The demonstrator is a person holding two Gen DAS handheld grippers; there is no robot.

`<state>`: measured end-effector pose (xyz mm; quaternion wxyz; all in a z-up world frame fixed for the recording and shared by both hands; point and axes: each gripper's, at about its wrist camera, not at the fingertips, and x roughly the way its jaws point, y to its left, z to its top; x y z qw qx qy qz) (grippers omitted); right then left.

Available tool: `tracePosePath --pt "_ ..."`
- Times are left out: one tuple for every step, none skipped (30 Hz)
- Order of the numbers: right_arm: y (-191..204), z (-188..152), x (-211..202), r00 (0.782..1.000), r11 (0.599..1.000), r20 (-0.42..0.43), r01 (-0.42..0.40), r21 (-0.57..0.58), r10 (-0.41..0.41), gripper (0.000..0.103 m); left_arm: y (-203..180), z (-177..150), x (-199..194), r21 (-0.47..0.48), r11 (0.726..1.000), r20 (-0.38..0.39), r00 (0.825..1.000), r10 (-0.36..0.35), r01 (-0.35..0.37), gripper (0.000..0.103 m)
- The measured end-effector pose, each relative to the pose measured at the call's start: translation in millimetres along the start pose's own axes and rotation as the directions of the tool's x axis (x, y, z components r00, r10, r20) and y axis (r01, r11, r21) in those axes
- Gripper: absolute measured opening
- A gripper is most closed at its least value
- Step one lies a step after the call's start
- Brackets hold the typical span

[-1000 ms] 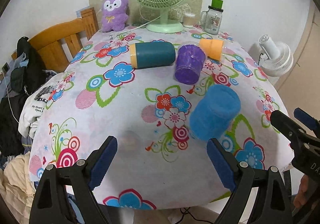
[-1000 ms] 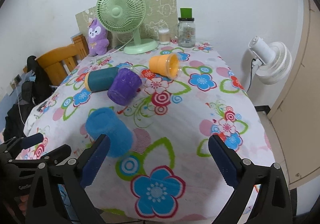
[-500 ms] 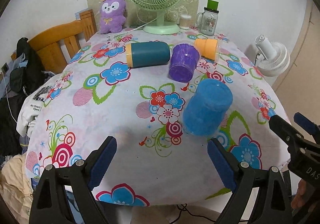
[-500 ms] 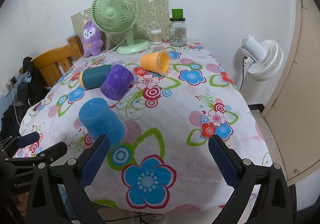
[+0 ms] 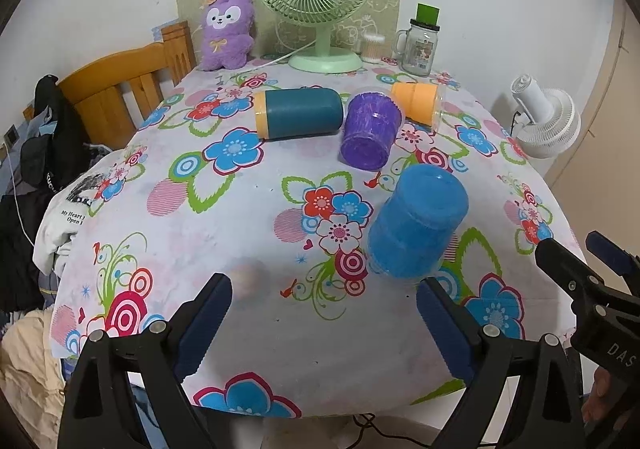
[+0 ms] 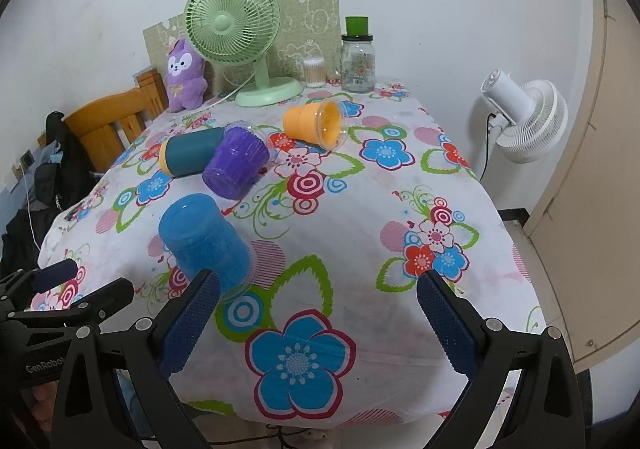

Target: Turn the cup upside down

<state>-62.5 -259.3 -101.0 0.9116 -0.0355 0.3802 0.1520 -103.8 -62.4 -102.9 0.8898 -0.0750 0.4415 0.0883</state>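
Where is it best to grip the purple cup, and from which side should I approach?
Grip the purple cup across its ribbed side wall, around mid-height, probably coming from above with the open right hand-held gripper. It lies on its side, base toward the cameras, with the teal cup close on its left, so a sideways approach looks cramped.

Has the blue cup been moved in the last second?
Cannot tell. The blue cup keeps the same upside-down spot on the flowered tablecloth pattern; only the cameras pulled back.
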Motion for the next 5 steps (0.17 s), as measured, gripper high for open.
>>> tracePosePath --pt "0.2 -0.1 0.4 1.0 1.0 -0.001 0.0 -0.001 0.0 0.1 0.4 0.0 0.1 -0.002 1.0 -0.001 1.0 0.002 -0.002 0.095" --pt "0.5 -0.2 0.6 1.0 1.0 -0.002 0.0 -0.002 0.0 0.1 0.7 -0.2 0.2 -0.002 1.0 -0.001 1.0 0.002 -0.002 0.096" --pt "0.7 -0.4 0.8 1.0 1.0 -0.002 -0.001 -0.002 0.001 0.1 0.8 -0.2 0.2 -0.003 1.0 -0.001 1.0 0.002 -0.002 0.096" --pt "1.0 -0.4 1.2 1.0 1.0 -0.003 -0.001 -0.003 0.001 0.1 1.0 -0.1 0.3 -0.003 1.0 -0.001 1.0 0.002 -0.002 0.096" --pt "0.8 -0.6 1.2 1.0 1.0 -0.004 0.0 -0.002 0.0 0.1 1.0 -0.3 0.4 -0.004 1.0 -0.001 1.0 0.002 -0.002 0.096"
